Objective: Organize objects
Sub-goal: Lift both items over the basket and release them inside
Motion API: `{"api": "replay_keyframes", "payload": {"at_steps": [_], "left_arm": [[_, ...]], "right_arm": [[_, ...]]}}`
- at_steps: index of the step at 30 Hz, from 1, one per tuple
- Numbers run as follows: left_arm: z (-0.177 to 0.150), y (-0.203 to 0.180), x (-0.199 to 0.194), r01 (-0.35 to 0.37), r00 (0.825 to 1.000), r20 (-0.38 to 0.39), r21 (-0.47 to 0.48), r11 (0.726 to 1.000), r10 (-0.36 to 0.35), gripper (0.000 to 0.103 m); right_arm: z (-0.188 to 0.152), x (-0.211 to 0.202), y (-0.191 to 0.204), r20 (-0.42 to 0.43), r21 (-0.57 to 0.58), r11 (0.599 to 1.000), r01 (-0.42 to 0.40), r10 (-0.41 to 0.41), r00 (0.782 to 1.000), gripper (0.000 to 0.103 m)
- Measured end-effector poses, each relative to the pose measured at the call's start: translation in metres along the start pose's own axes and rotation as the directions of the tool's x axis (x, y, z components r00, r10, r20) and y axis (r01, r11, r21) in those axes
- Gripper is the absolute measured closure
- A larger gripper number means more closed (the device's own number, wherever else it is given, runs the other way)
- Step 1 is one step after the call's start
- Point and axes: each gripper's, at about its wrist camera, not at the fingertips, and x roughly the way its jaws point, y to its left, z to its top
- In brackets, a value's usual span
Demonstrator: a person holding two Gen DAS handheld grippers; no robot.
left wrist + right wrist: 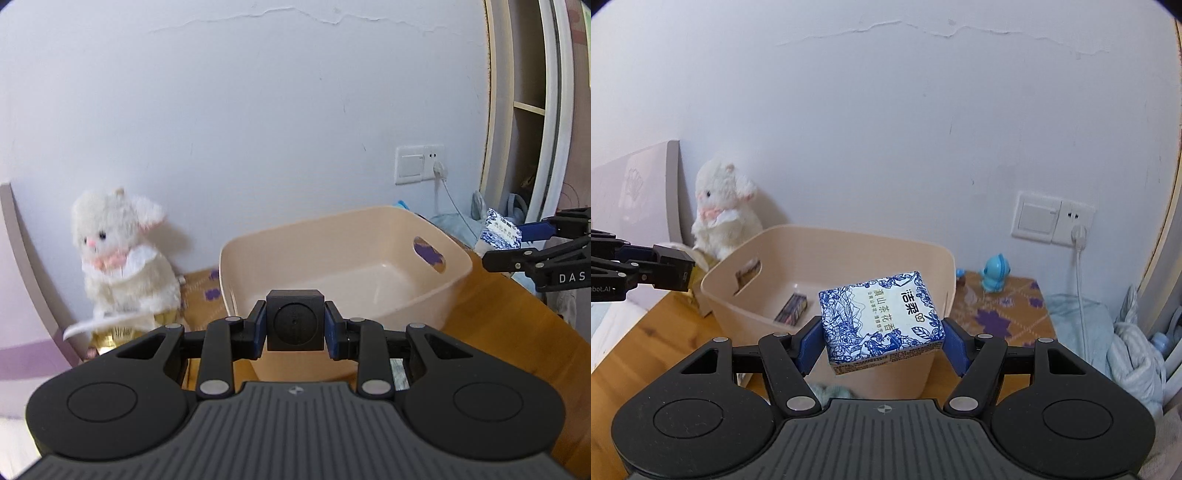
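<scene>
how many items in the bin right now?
1 visible: a small dark box on the floor of the bin, near its left wall. The tissue pack hides part of the floor, so more may be hidden.

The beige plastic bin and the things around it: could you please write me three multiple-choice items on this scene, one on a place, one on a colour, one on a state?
1. Where does the white plush rabbit sit?
A. inside the beige plastic bin
B. against the wall, left of the bin
C. on the wall socket

2. What colour is the pattern on the tissue pack?
A. red
B. green
C. blue

3. What is the left gripper doing?
A. shut on the black cube
B. open, holding nothing
C. shut on the rabbit

Answers: B, the rabbit leans at the wall beyond the bin's left side; C, blue drawings cover the white wrapper held by the right gripper; A, both blue pads press the cube's sides.
</scene>
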Motion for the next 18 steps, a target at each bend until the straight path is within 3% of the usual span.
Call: {"api": "replay_keyframes", "payload": {"at_steps": [10, 18], "left_arm": [[0.025, -0.014, 0.051, -0.037, 0.998, -0.048, -0.023, 0.999, 0.035, 0.07], [0.023, -0.02, 0.093, -0.063, 0.989, -0.135, -0.038, 0.997, 0.057, 0.07]], "right_arm": [[0.018, 0.029, 0.013, 0.039, 0.041, 0.998, 0.046, -0.048, 0.998, 0.038], [0.029, 0.058, 0.017, 0.009, 0.05, 0.997, 0.061, -0.061, 0.998, 0.038]]}}
